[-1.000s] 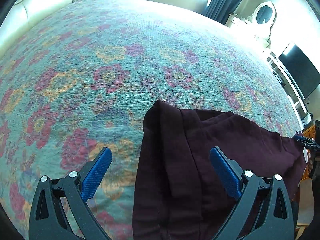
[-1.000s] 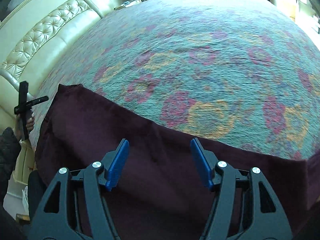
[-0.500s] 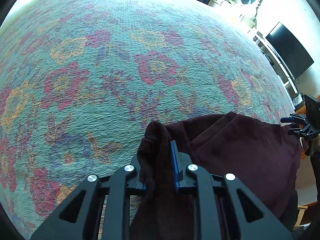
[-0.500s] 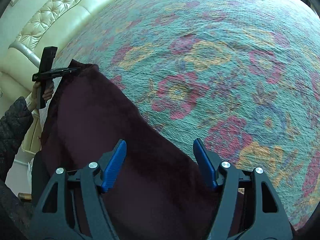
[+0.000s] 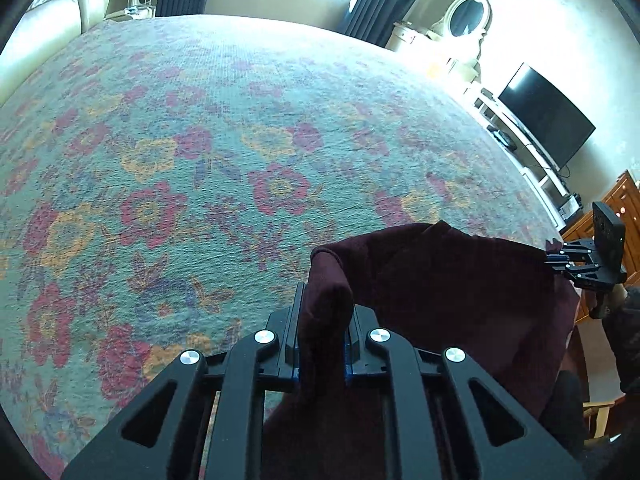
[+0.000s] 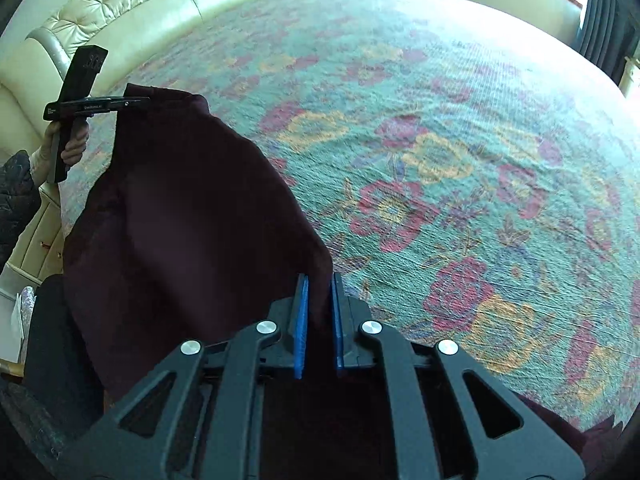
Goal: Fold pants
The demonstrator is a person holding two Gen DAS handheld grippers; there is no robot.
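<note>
Dark maroon pants (image 5: 460, 300) hang stretched between my two grippers above a floral bedspread (image 5: 200, 160). My left gripper (image 5: 324, 312) has a bunched edge of the fabric between its blue pads, and its jaws are closing on it. My right gripper (image 6: 319, 280) is shut on the opposite edge of the pants (image 6: 192, 220). Each view shows the other gripper holding its end: the right gripper (image 5: 556, 258) at the far right, the left gripper (image 6: 140, 101) at the upper left with a hand (image 6: 72, 148) on its handle. The lower part of the pants is hidden behind the grippers.
The bedspread (image 6: 440, 160) stretches far ahead in both views. A cream tufted headboard (image 6: 120, 12) runs along its far side. Past the bed stand a dark television (image 5: 548, 116), a white dresser with an oval mirror (image 5: 466, 16) and a wooden cabinet (image 5: 628, 208).
Both grippers went from open over the flat pants to shut on its edges, the left first, then the right. The fabric has lifted off the bedspread between them.
</note>
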